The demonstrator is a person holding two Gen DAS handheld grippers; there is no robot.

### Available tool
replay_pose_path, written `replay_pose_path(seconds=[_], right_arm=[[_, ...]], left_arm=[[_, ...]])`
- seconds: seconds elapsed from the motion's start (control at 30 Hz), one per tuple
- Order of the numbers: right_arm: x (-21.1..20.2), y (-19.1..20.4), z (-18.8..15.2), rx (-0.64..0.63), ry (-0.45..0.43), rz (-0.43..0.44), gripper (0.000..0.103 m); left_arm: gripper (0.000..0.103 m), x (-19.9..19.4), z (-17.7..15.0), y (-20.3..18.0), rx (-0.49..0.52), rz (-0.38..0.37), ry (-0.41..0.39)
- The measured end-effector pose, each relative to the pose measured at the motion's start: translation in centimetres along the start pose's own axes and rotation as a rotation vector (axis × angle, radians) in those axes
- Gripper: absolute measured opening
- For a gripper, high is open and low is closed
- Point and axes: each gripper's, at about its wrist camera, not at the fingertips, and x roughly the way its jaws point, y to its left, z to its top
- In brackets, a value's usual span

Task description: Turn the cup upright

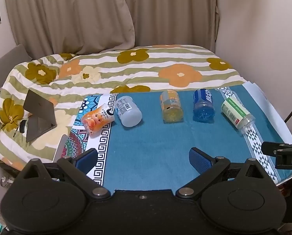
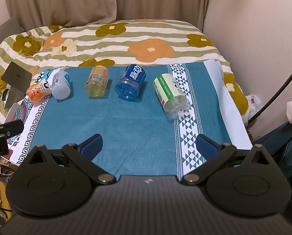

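Right wrist: green cup (image 2: 170,94) near cloth (image 2: 126,129) border.

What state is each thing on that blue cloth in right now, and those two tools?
orange cartoon cup: on its side, touching the grey cup
grey cup: on its side
yellow cup: on its side
blue cup: on its side
green-label cup: on its side, across the patterned stripe
laptop: half open, on the bed
left tool: open, holding nothing
right tool: open, holding nothing
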Motion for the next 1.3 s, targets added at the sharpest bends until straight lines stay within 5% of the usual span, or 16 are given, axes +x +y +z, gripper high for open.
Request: replay_pose_path(seconds=[1.3], right_arm=[[1.1, -0.6, -0.1, 0.007, 0.023, 0.002, 0.103]], left_arm=[[0.101, 0.1, 0.5, -1.2, 0.004, 0.008, -0.007]])
